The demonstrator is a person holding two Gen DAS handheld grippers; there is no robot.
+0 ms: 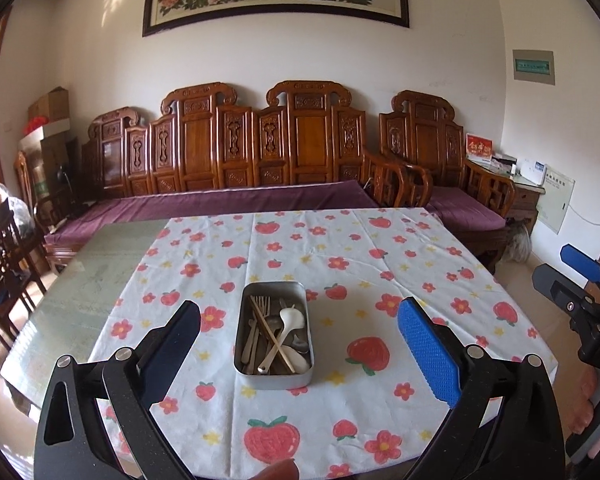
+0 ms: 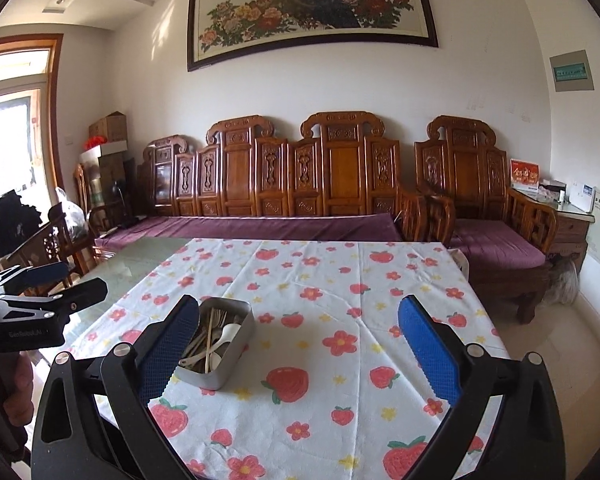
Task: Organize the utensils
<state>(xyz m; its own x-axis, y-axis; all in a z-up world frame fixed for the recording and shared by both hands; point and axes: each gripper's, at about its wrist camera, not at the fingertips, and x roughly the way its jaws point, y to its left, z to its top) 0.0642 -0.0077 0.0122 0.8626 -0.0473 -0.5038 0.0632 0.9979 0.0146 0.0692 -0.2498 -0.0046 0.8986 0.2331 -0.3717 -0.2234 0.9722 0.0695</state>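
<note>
**Utensils in the tin, both grippers empty**

The tin (image 1: pixel 274 336) sits mid-counter on the cloth (image 1: pixel 380 264), holding forks, a white spoon (image 1: pixel 290 322) and chopsticks in one loose, crossed heap, so sorting looks unfinished. The left gripper (image 1: pixel 298 354) and right gripper (image 2: pixel 296 354) stand wide open above it, gripping nothing. Bare cloth surrounds the tin; counter edges lie well apart from it.

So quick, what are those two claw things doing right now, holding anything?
Left gripper: open, holding nothing, above the tin of utensils.
Right gripper: open, holding nothing.
</note>
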